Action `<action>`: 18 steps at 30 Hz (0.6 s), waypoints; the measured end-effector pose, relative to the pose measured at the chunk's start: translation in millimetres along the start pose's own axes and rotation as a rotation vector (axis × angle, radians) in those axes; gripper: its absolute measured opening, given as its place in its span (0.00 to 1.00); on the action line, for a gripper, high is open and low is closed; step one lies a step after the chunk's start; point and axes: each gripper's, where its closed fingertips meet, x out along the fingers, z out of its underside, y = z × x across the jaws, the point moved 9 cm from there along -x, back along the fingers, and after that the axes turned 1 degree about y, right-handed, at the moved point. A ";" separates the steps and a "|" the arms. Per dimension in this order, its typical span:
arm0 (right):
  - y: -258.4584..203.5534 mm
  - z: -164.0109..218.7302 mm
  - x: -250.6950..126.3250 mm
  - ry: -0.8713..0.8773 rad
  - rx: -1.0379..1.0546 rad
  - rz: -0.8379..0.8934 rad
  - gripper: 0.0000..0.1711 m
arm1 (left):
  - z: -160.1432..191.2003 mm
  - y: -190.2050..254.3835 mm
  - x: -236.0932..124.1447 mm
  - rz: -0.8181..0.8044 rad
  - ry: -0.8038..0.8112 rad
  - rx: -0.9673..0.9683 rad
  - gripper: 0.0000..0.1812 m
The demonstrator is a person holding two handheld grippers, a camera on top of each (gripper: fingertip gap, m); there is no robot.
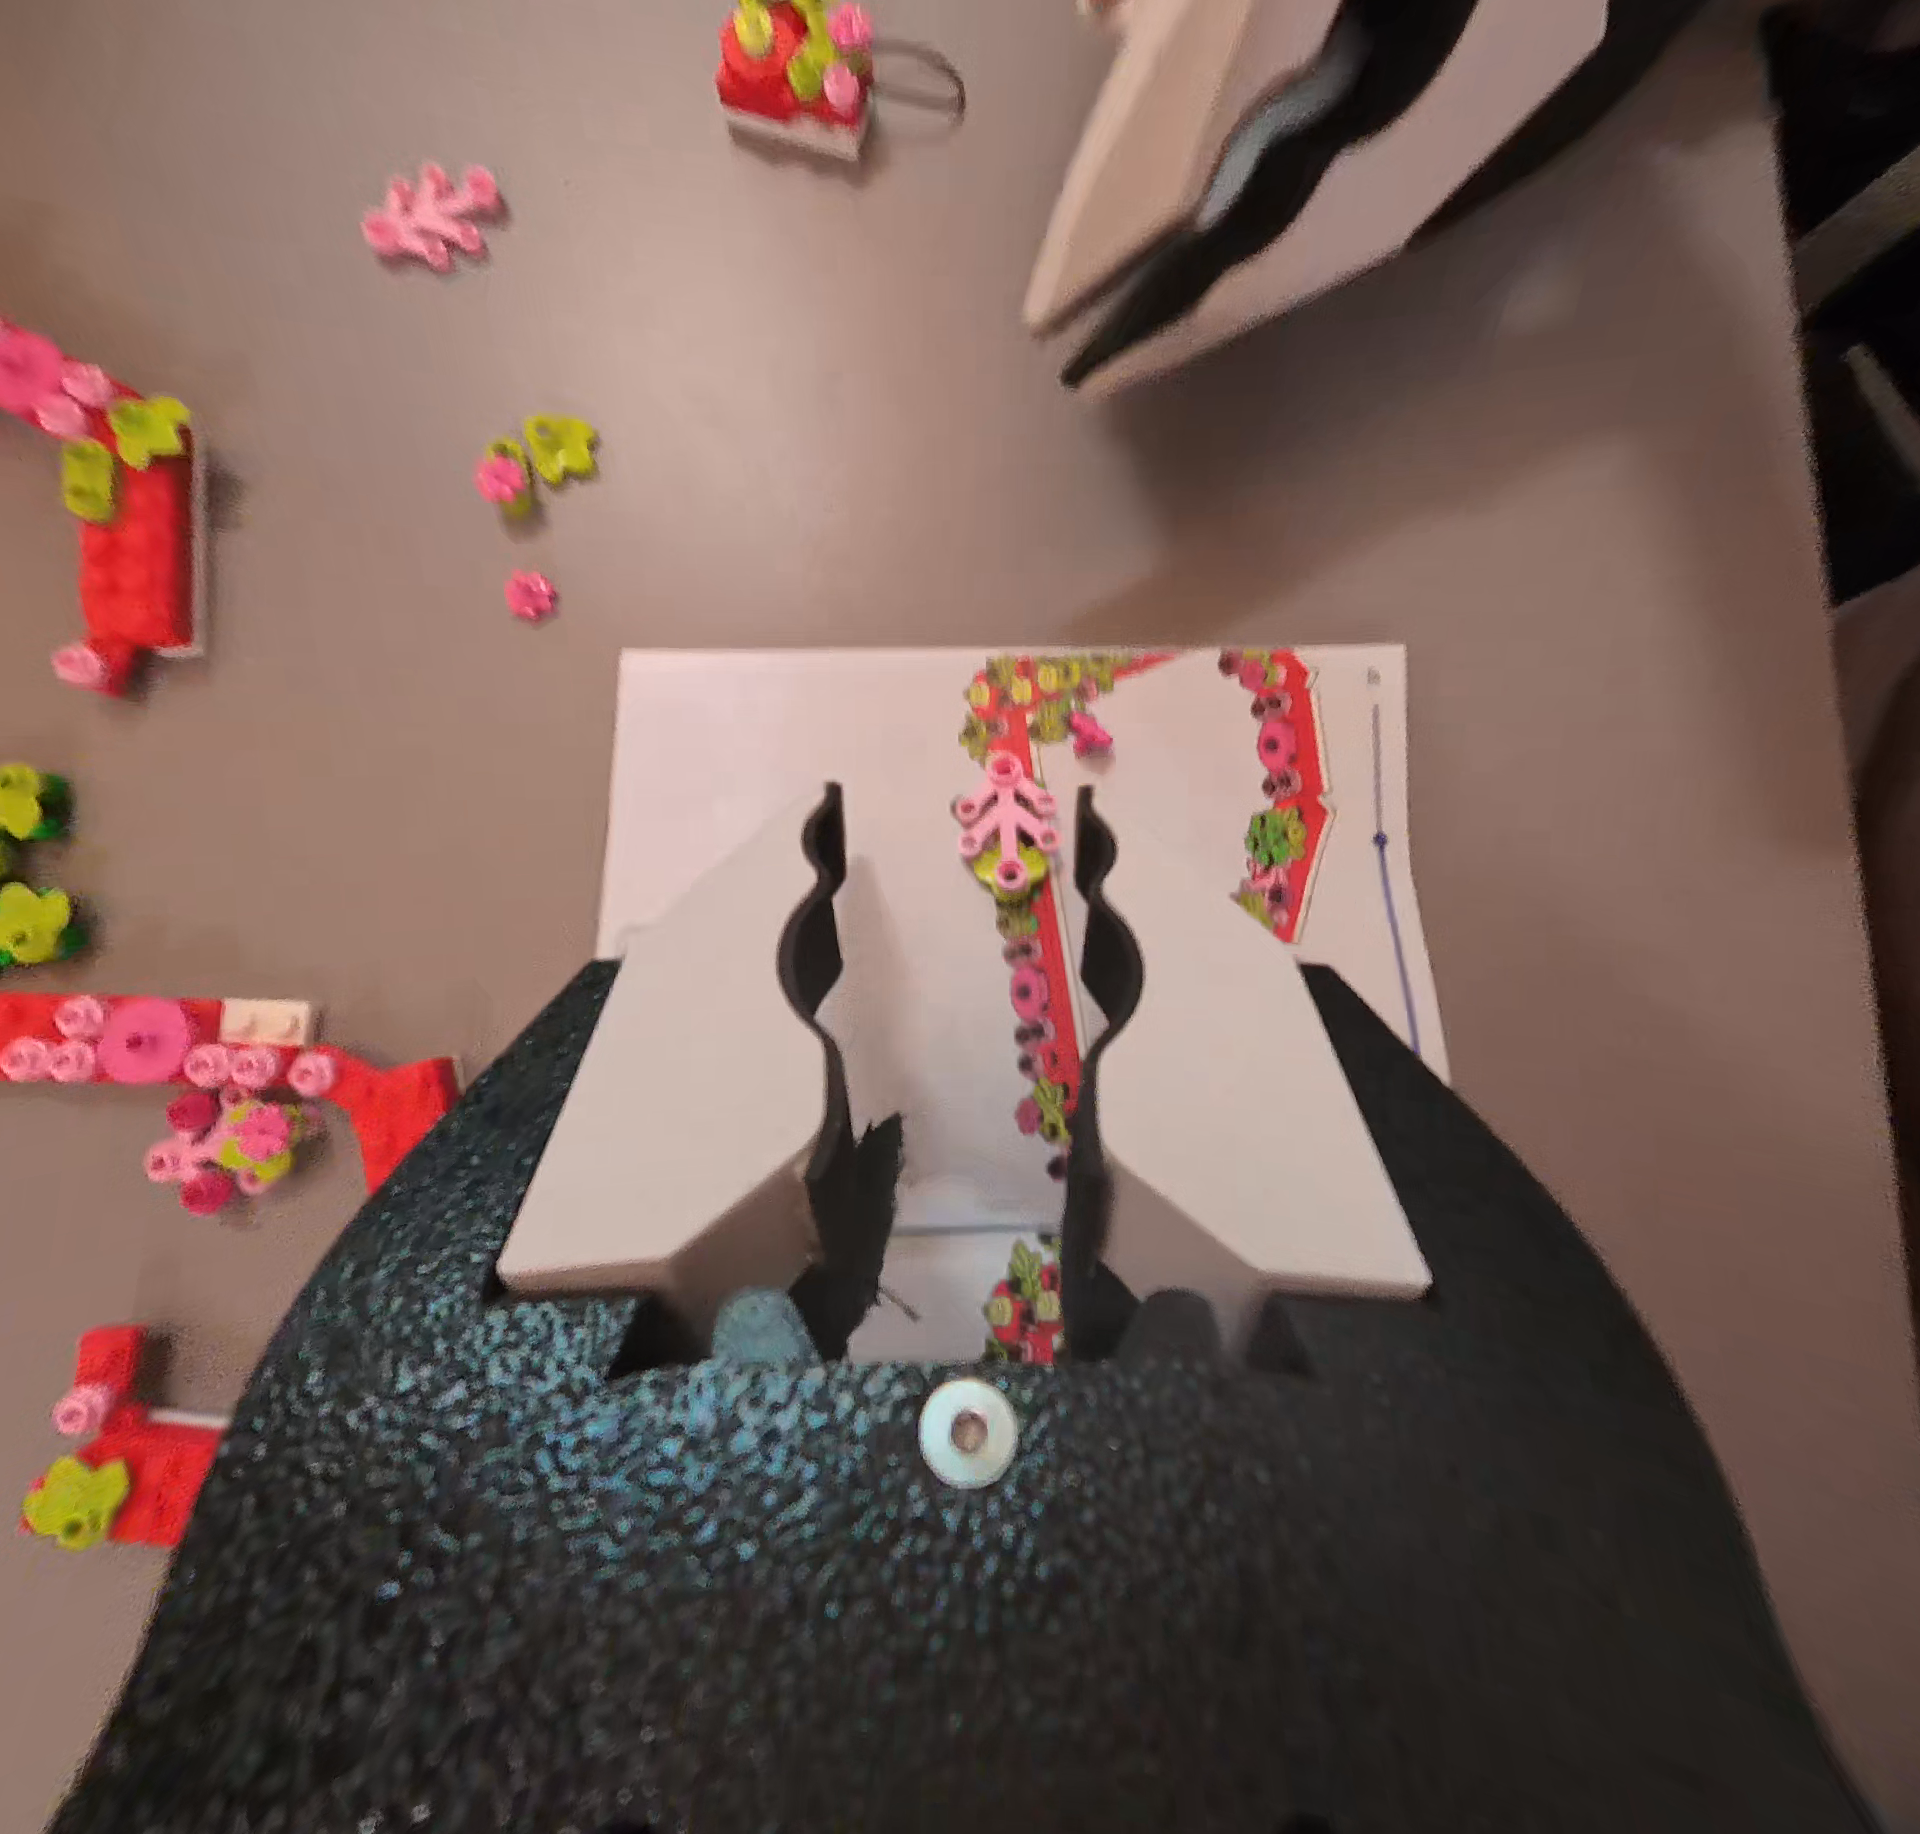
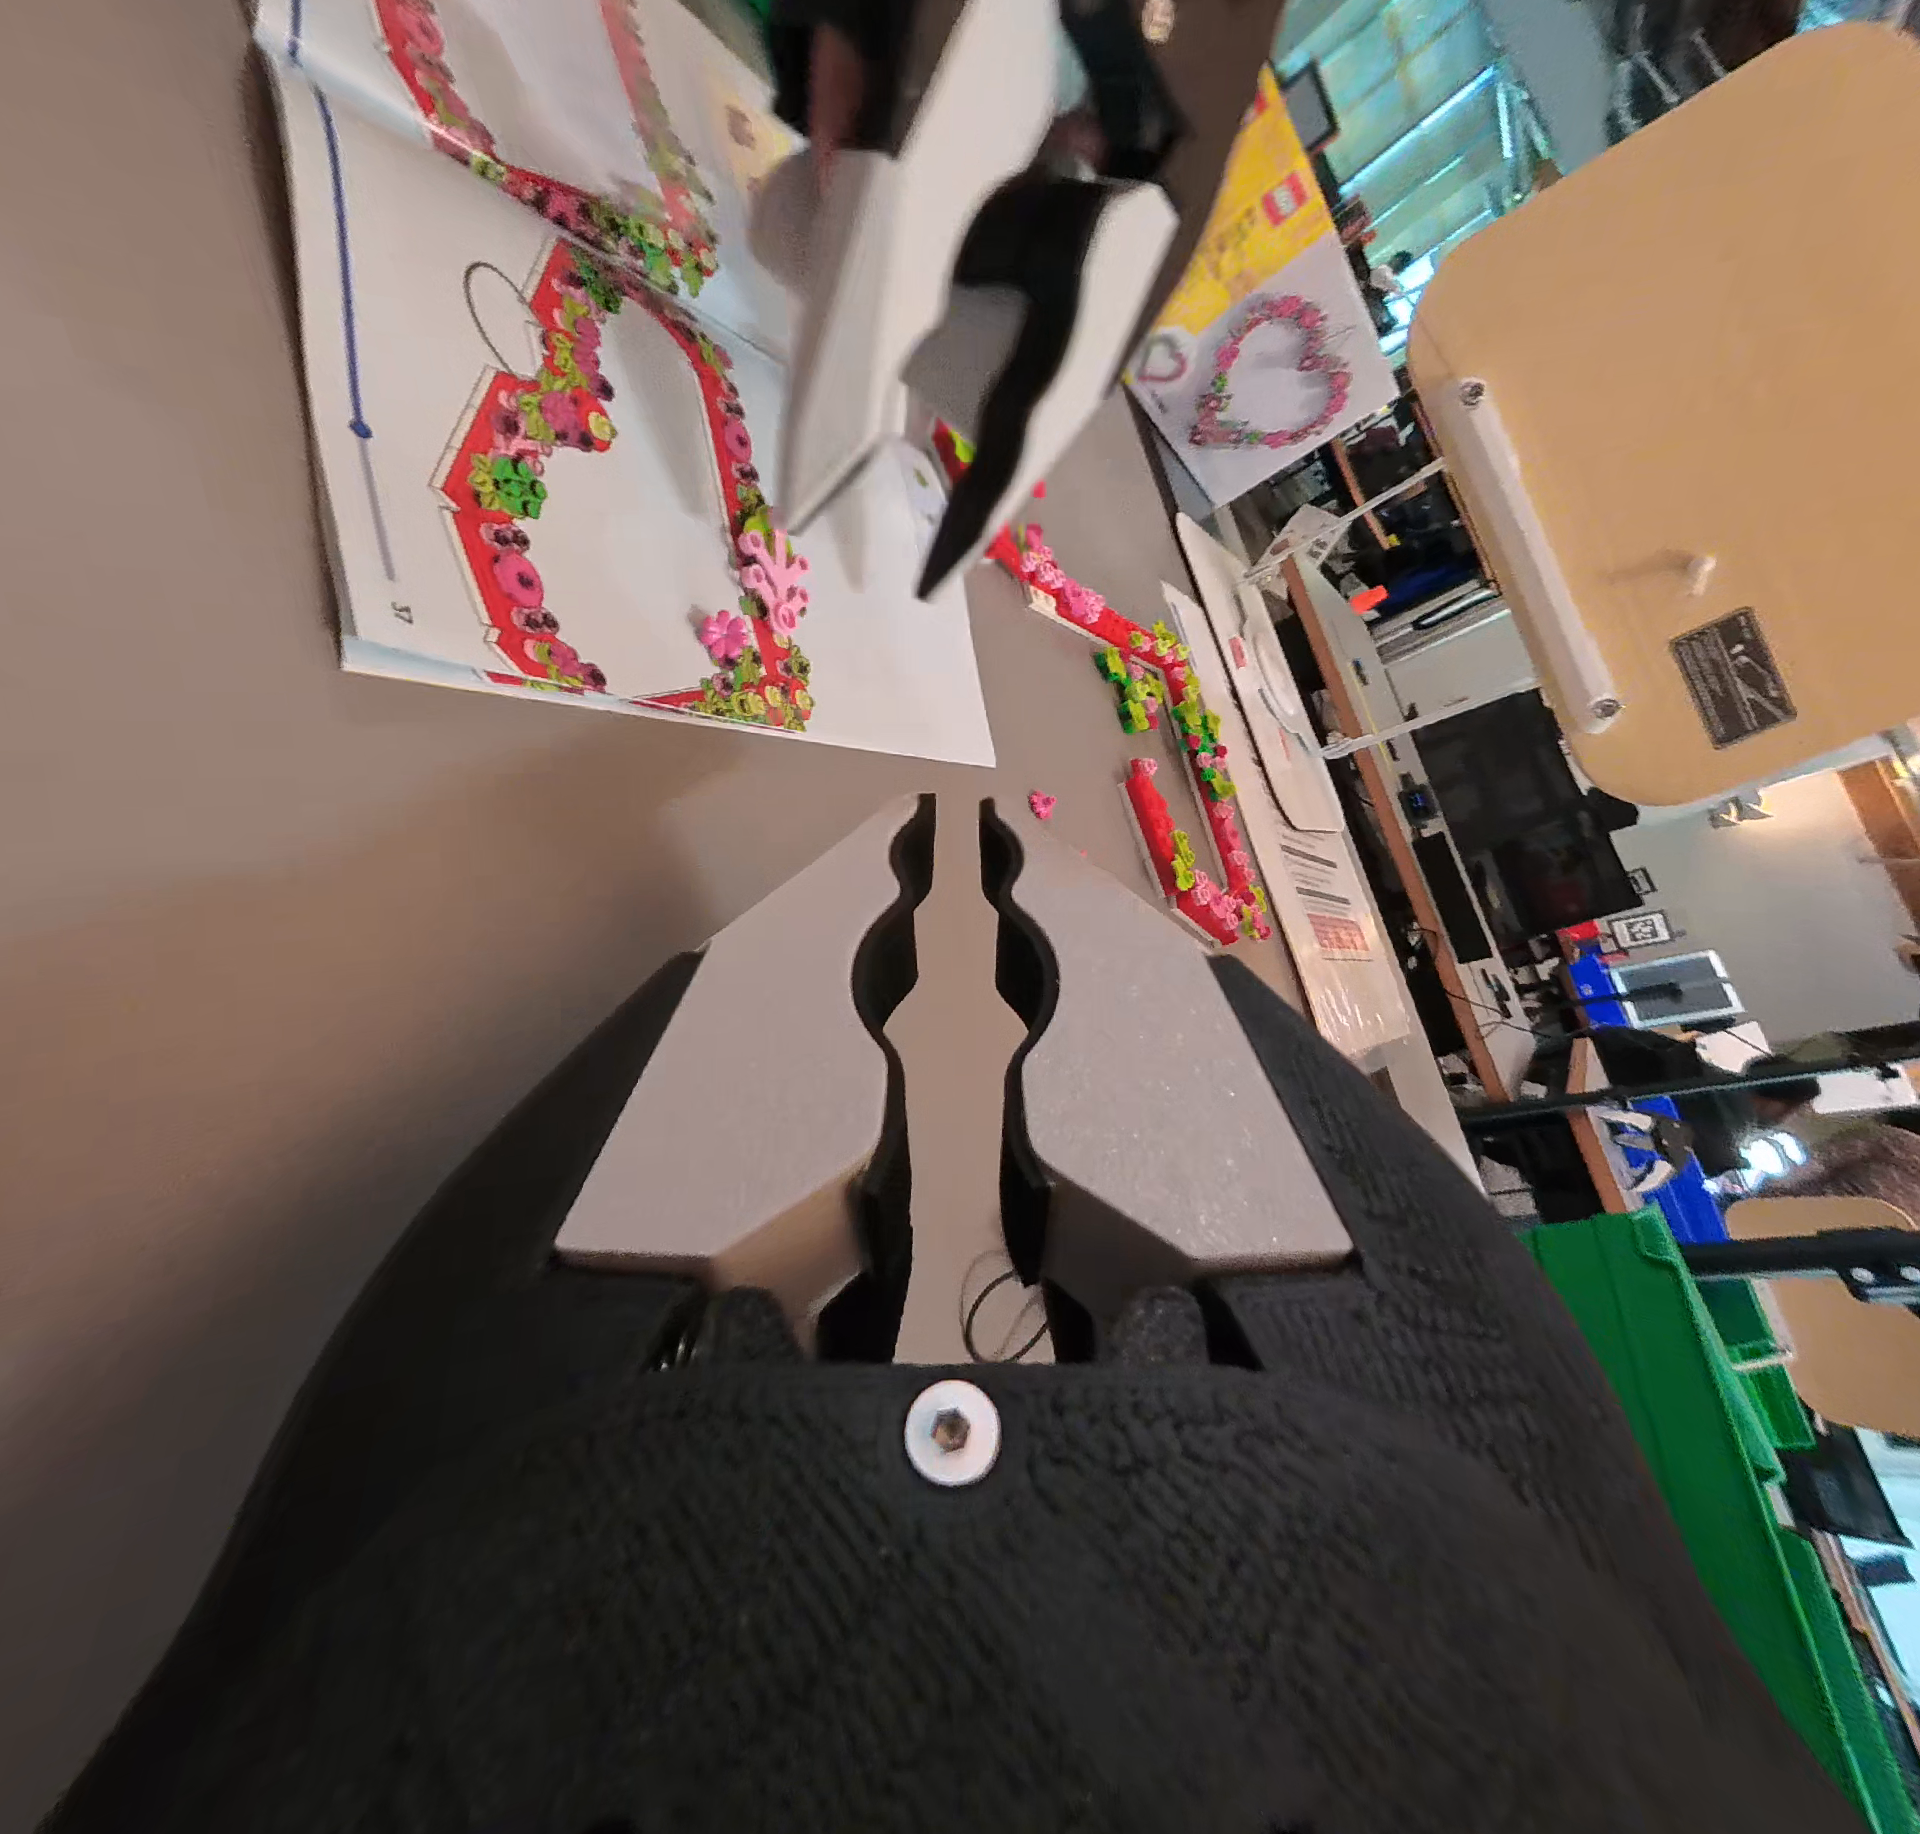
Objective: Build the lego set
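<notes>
My left gripper is open and hovers over the open instruction booklet. A pale pink leaf piece lies on the booklet between its fingers, close to the right finger and not gripped. The right wrist view shows the same piece beside a small pink flower, just under the left gripper's tips. My right gripper is over the bare table, jaws a narrow gap apart with nothing between them. It also shows in the left wrist view at the upper right.
Red flowered frame sections lie at the left and a small one with a string loop at the back. Loose pieces lie between. A box, a beige chair and a green bin stand beyond the table. The left gripper's tips are roughly 8 cm from the right gripper's.
</notes>
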 end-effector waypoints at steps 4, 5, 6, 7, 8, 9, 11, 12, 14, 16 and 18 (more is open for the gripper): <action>-0.9 1.7 0.5 0.005 0.025 0.011 0.04 | 11.9 9.7 5.0 -0.025 0.012 0.004 0.19; -1.1 1.6 0.2 0.008 0.026 0.014 0.04 | 13.5 10.5 5.8 -0.034 0.010 0.005 0.19; -1.3 1.6 0.0 0.009 0.027 0.015 0.04 | 15.4 11.1 7.2 -0.046 -0.007 0.011 0.18; -1.5 1.5 -0.4 0.012 0.031 0.014 0.05 | 16.8 12.0 8.7 -0.058 -0.019 0.020 0.17; -1.7 1.4 -0.7 0.016 0.036 0.013 0.05 | 16.3 13.7 9.5 -0.058 -0.008 0.028 0.14; -2.0 1.1 -1.2 0.021 0.038 0.010 0.06 | 16.1 15.3 10.4 -0.061 -0.001 0.041 0.10; -3.3 0.2 -2.2 0.032 0.036 0.005 0.07 | 16.0 16.5 11.6 -0.089 0.018 0.063 0.10; -4.2 -0.7 -2.5 0.040 0.029 0.001 0.08 | 15.9 16.9 12.0 -0.097 0.031 0.064 0.10; -6.6 -3.8 -3.0 0.061 0.006 -0.003 0.09 | 13.3 18.2 11.9 -0.083 0.097 0.043 0.11; -10.1 -8.7 -3.3 0.092 -0.017 -0.012 0.11 | 7.3 21.2 10.6 -0.002 0.204 -0.011 0.10; -12.0 -13.8 -3.9 0.113 -0.038 0.001 0.13 | -0.7 25.1 7.2 0.115 0.331 -0.071 0.11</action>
